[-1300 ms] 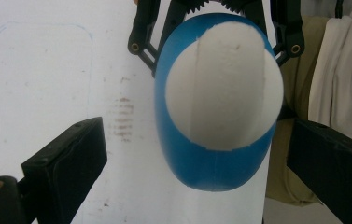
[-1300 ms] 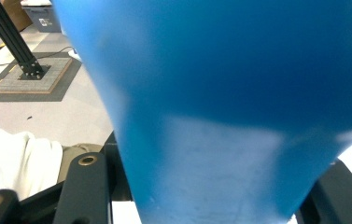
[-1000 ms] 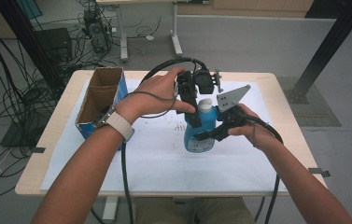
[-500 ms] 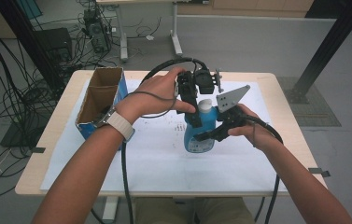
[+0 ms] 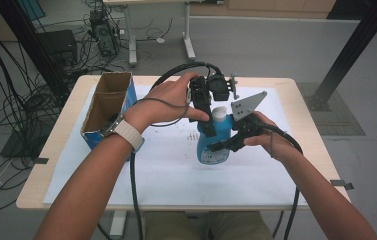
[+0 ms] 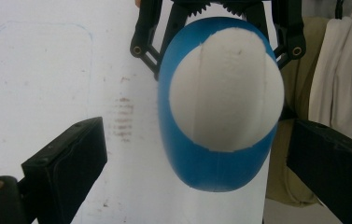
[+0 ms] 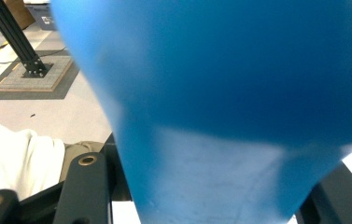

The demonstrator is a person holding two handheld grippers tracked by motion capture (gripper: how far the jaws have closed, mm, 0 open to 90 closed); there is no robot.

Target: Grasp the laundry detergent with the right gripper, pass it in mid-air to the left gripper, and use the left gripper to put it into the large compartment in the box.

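At the desk's (image 5: 276, 197) left stands an open cardboard box (image 5: 107, 107). My left tool (image 5: 204, 102) hovers over the blue bottle's (image 5: 215, 142) white cap (image 5: 219, 113), jaws spread wide either side. My right tool (image 5: 228, 142) clamps the bottle's body, steadying it upright mid-desk. Next, I judge, the left must close squarely on the cap.

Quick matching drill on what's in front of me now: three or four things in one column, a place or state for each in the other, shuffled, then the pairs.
1. blue bottle
2. white cap
3. cardboard box
4. left gripper

a. open-topped, at the table's left
b. jaws spread, poised over the cap
c. upright, clamped by the right gripper
d. closing the bottle's top

Pairs: 1-c, 2-d, 3-a, 4-b
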